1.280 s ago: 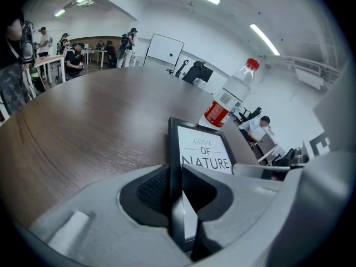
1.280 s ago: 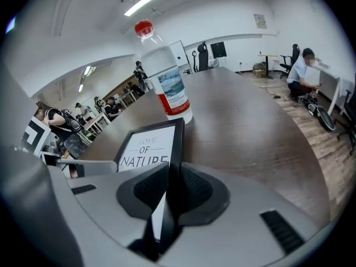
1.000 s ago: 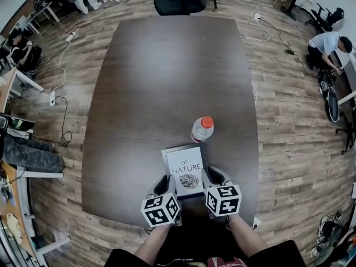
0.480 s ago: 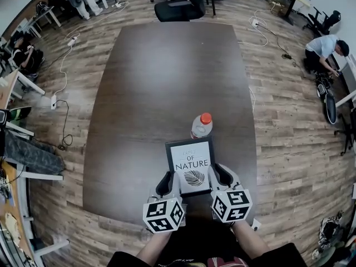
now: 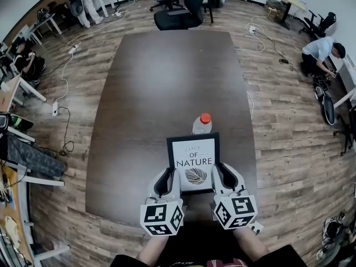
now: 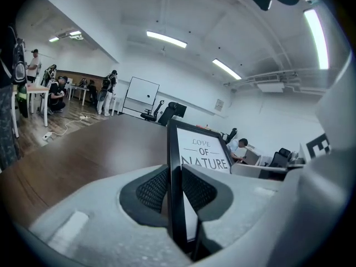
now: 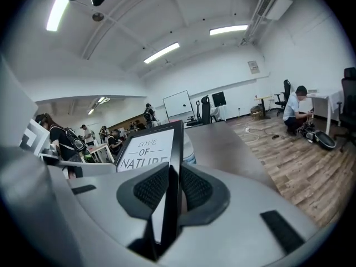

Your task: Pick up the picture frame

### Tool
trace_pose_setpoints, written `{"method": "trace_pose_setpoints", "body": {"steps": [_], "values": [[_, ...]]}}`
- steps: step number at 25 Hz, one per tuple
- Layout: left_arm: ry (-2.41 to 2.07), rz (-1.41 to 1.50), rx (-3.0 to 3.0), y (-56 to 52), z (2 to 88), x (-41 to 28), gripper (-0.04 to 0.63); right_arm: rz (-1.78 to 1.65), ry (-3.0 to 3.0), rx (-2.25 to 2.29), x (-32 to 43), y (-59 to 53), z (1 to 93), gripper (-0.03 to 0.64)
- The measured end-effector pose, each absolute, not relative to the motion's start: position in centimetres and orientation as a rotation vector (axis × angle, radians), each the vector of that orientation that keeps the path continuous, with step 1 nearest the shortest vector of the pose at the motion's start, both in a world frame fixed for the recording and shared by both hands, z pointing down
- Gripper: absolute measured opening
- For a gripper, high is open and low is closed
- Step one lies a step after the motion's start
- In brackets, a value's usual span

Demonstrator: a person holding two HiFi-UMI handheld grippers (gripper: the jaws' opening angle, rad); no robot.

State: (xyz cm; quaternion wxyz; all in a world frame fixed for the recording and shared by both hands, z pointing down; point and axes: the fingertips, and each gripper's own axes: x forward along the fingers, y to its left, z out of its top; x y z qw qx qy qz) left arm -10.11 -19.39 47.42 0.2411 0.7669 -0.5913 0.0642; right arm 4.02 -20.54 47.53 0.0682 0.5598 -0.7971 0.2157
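Note:
A black picture frame (image 5: pixel 194 161) with a white print reading "LOVE OF NATURE" hangs lifted above the near end of the dark table (image 5: pixel 161 82), its face tilted up toward me. My left gripper (image 5: pixel 169 178) is shut on the frame's left edge (image 6: pixel 174 193). My right gripper (image 5: pixel 218 175) is shut on the right edge (image 7: pixel 171 199). In both gripper views the frame's thin black side sits pinched between the ribbed pads (image 6: pixel 150 189).
A clear water bottle with a red cap (image 5: pixel 203 123) stands on the table just beyond the frame. Office chairs (image 5: pixel 181 7) stand at the table's far end. People work at the room's edges, and cables (image 5: pixel 261 29) lie on the wooden floor.
Both grippers have risen together with the frame held between them. The frame has lifted off the table and tipped more upright, and it now overlaps the bottle's base in the head view.

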Motion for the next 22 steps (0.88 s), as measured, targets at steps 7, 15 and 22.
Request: {"method": "trace_pose_setpoints", "body": {"steps": [7,15,22], "values": [[-1.638,0.066,2.198,-19.4,42.4,-9.2,0.078,0.370,-2.465,1.735,4.6,-20.6,42.0,0.077],[-1.682,-0.006,2.328,-18.7,38.3,-9.5,0.078,0.277,-2.526,1.844,4.4,-19.5,38.5,0.078],[-1.663,-0.024,2.364,-18.0,37.4,-8.7,0.078,0.238,-2.514,1.894,5.2,-18.5,37.6,0.077]]}}
